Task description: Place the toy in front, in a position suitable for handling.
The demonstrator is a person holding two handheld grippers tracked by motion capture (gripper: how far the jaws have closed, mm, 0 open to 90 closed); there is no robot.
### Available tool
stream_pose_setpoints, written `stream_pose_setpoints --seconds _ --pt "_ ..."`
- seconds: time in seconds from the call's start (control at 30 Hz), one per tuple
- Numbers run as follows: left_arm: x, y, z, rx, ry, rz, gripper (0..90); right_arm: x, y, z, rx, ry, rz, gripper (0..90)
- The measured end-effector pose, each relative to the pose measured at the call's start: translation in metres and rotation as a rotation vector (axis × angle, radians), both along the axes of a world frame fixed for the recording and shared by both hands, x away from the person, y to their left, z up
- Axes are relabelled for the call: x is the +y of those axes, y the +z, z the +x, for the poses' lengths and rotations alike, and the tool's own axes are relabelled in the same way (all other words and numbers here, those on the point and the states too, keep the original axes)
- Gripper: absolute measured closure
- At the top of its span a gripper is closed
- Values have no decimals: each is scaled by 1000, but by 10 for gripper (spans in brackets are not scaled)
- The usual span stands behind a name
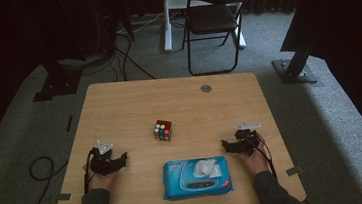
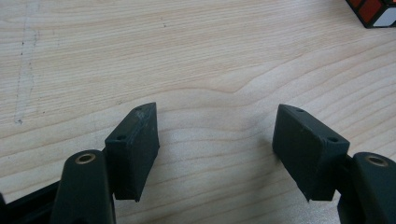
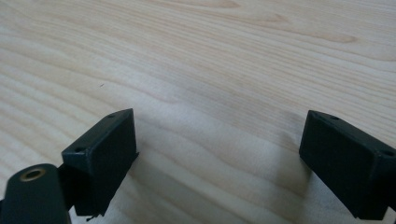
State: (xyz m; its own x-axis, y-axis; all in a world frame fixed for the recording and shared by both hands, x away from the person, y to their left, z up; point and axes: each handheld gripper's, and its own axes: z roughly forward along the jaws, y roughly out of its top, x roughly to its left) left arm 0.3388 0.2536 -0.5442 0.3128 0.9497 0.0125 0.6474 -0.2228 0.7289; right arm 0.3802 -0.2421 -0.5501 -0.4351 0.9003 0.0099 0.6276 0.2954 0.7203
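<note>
On counter, both hands low at near edge: left gripper & right gripper point inward toward wipes pack, fingers wide apart, empty; cube beyond.

1 cube, 1 wipes pk, 1 chair (behind table), 2 claws.

On the surface, a puzzle cube sits near the middle. A wipes pack lies nearer the person's edge, in front of the cube. The left tongs rest left of the pack, the right tongs just right of it. A chair stands on the floor beyond the far edge.
</note>
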Motion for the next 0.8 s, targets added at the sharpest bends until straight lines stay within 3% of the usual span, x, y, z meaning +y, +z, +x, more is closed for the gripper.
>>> stream_pose_setpoints --seconds 0.4,0.6,0.8 --pt "0 0 0 3 -2 1 318 0 0 -1 -1 7 -2 106" --pt "-5 7 2 31 -13 -40 360 0 0 -1 -1 7 -1 106" --pt "-26 26 11 -14 -63 -60 344 0 0 -1 -1 7 -1 106"
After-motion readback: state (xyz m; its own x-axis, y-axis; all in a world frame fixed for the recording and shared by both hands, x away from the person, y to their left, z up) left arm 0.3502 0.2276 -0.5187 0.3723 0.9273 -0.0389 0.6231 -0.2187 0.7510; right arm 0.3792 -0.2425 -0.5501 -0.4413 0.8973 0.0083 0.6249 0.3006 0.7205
